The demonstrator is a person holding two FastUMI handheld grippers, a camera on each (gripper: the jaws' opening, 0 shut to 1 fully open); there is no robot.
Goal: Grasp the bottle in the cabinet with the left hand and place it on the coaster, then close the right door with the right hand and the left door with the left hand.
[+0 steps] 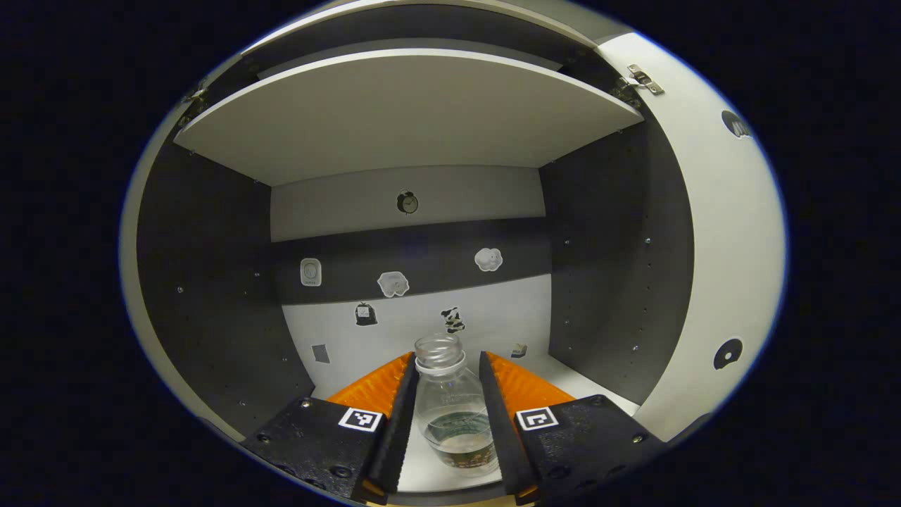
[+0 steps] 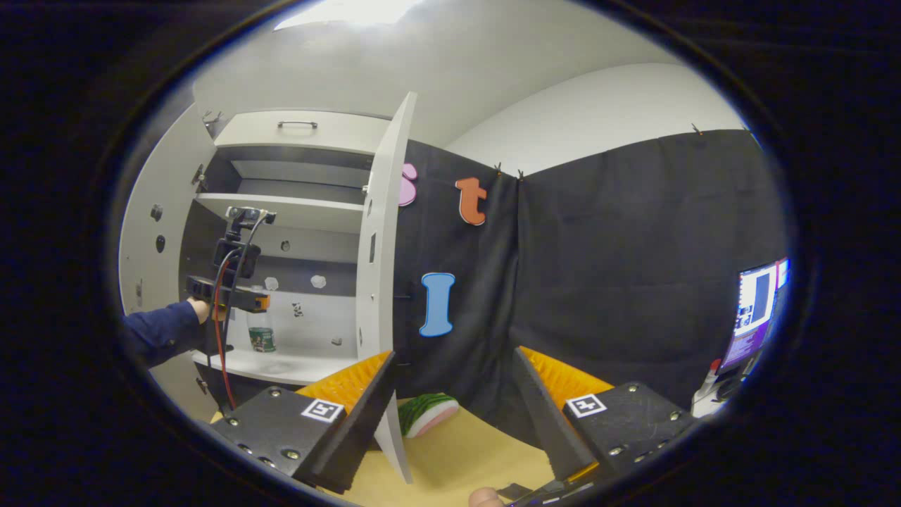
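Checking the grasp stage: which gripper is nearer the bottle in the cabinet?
Left. The left gripper has its fingers on either side of the bottle on the cabinet shelf. The right gripper is open outside the cabinet, beside the right door.

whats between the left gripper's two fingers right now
The clear bottle stands between the left gripper fingers on the cabinet shelf, seen in the left gripper view.

recording booth, likely | black cloth wall (image 2: 633, 246) | monitor (image 2: 757, 310)
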